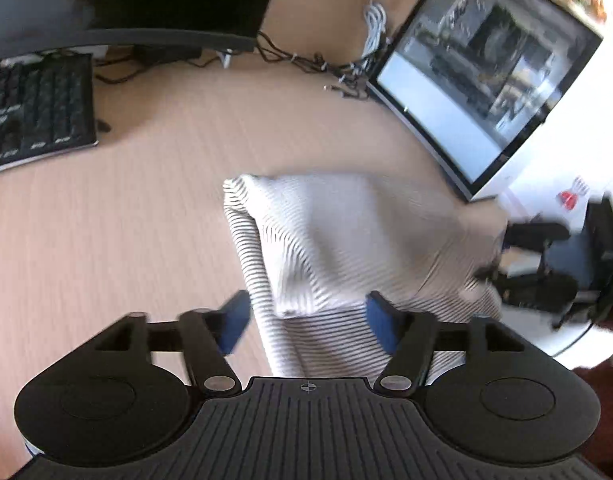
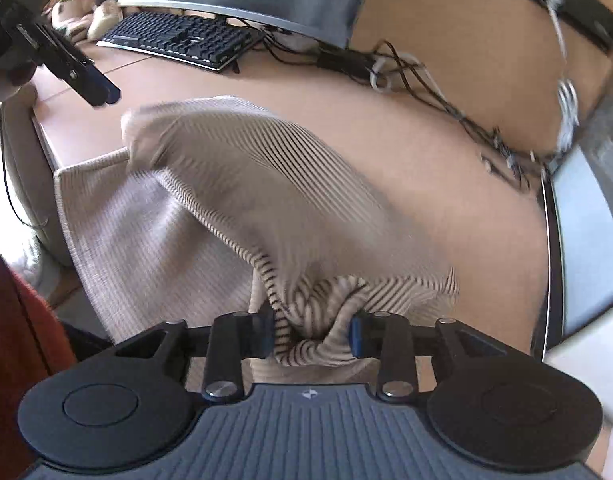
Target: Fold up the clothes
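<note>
The pale wood-grain counter [image 1: 154, 216] fills most of both views and carries everything else. At its back edge stand two monitors: a dark-screened one [image 1: 146, 0] over the keyboard, and a lit one [image 1: 482, 80] angled along the right side in the left wrist view. A black keyboard [image 1: 34, 108] lies in front of the dark monitor, and a tangle of black and white cables [image 1: 346, 68] runs along the back of the counter between the two screens.

The striped garment [image 2: 234, 184], beige with thin dark lines, lies in the middle of the counter with one side draped over the near edge. Part of it is raised off the surface in a humped fold; its outline is smeared by motion blur.

The right tool [image 2: 312, 334] is clamped on a bunched corner of the garment, the cloth gathered between its two blue pads [image 2: 356, 334] and pulled up from the counter. The left tool [image 1: 306, 320] stands apart, its blue pads [image 1: 234, 320] wide on either side of the garment's striped edge, which runs between them without either pad pressing on it. In the right wrist view the left tool [image 2: 100, 88] shows at the upper left, above the counter's corner and clear of the cloth.

A red sleeve [image 2: 22, 320] shows at the left edge of the right wrist view.
</note>
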{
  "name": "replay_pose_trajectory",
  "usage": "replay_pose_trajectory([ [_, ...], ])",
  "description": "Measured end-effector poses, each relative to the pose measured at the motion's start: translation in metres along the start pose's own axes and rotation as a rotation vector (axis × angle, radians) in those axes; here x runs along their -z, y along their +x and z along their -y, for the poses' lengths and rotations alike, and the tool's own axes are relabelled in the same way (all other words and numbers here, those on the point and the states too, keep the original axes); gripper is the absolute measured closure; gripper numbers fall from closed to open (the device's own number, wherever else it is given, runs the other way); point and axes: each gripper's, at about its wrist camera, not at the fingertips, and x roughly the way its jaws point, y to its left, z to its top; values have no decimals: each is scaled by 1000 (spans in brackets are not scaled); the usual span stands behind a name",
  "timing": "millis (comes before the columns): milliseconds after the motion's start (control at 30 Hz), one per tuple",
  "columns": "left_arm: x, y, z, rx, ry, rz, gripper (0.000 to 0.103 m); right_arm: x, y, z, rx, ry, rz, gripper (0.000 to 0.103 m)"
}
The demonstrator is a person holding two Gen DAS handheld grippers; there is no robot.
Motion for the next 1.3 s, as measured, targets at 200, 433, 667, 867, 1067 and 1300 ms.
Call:
replay_pose_trajectory([
  [200, -7, 22, 7, 73, -126, 16, 13, 26, -56, 29, -32, 361, 28, 56],
  [433, -6, 72, 2, 88, -317, -55, 12, 37, -42, 54, -80, 842, 5, 39],
  [667, -14, 91, 2, 82, -375, -62, 17, 35, 13, 70, -245, 1112, -26, 31],
  [867, -47, 105, -3, -27, -334, -9, 63, -22, 55, 82, -183, 887, 9, 71],
  [1067, -102, 98, 3, -92, -198, 100, 80, -91, 81, 119, -149, 694, 118, 80],
  [1300, -87, 82, 19, -69, -164, 83, 71, -104, 31, 129, -124, 472, 172, 83],
])
